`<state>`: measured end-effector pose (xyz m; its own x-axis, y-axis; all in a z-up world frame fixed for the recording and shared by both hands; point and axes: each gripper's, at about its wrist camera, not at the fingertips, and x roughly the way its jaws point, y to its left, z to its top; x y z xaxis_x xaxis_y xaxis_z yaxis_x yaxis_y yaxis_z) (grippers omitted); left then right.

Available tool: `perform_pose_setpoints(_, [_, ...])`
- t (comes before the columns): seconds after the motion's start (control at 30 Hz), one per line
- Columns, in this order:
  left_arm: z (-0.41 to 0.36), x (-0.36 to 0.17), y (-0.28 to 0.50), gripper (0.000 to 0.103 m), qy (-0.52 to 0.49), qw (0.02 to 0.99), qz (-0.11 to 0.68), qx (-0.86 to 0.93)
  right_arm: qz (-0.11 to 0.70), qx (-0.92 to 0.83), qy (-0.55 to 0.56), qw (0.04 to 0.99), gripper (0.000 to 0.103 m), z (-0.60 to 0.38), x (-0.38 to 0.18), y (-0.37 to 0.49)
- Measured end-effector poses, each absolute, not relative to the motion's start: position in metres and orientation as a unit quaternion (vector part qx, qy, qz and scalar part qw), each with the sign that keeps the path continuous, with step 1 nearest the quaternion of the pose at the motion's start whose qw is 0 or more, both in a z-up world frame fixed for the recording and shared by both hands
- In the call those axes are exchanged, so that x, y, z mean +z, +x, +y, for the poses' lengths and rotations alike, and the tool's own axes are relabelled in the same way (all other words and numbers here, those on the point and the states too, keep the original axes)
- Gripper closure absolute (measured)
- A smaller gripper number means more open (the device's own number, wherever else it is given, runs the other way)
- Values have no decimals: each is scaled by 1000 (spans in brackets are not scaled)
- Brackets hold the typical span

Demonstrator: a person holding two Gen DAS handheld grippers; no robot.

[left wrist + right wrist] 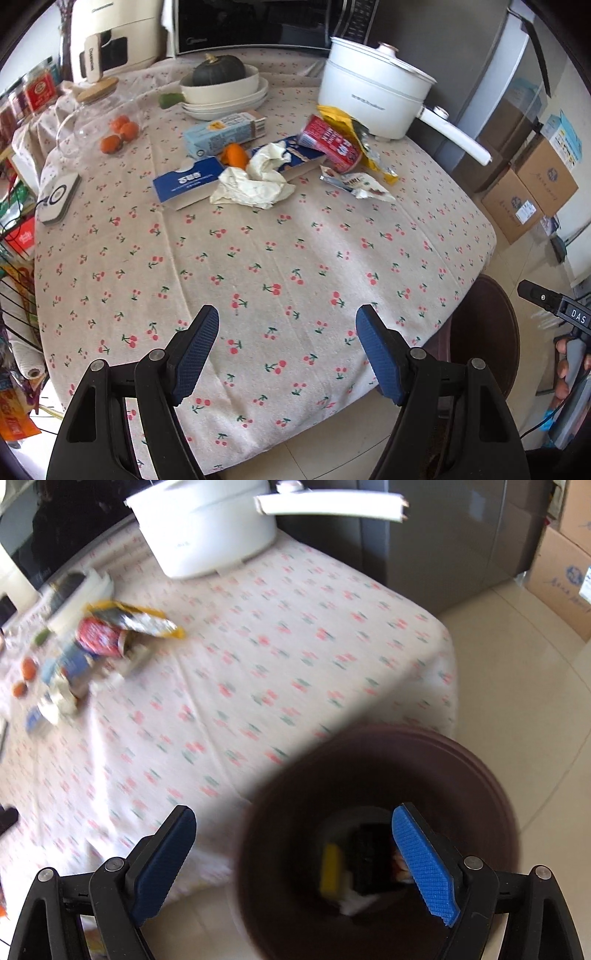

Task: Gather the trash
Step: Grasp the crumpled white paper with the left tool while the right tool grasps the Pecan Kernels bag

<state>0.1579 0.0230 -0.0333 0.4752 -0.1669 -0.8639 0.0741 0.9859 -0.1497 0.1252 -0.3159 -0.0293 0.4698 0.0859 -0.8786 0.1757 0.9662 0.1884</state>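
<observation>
Trash (258, 173) lies far ahead of the spread, empty left gripper (288, 350); right gripper (295, 864), also spread, hangs over the bin (376, 775).

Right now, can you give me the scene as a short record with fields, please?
left gripper: jaws open, empty, above the near edge of the table
right gripper: jaws open, empty, over the brown bin
bin contents: some items inside, blurred
trash on table: crumpled tissue, blue carton, red can, yellow wrapper
not trash: white electric pot, pumpkin in bowl
</observation>
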Motion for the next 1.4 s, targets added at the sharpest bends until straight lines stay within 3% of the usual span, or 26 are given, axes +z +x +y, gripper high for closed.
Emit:
perform_pose_setpoints(0.27, [70, -43, 199, 24, -94, 858, 504, -28, 478, -21, 173, 861, 9, -268, -21, 169])
perform_pose_setpoints(0.63, [44, -60, 272, 24, -82, 878, 470, -34, 487, -25, 126, 864, 9, -223, -48, 224])
perform_pose_setpoints(0.93, [49, -104, 305, 26, -145, 869, 474, 1, 489, -16, 143, 860, 9, -212, -60, 243])
perform_pose_setpoints(1.07, [48, -103, 304, 53, -174, 869, 462, -17, 489, -12, 135, 862, 9, -205, -63, 246])
perform_pose_setpoints(1.2, [39, -99, 296, 65, -133, 874, 466, -19, 484, -7, 129, 865, 9, -200, -62, 252])
perform_pose_setpoints(1.4, [45, -91, 277, 70, -113, 867, 485, -9, 476, 12, 154, 866, 9, -194, -63, 265])
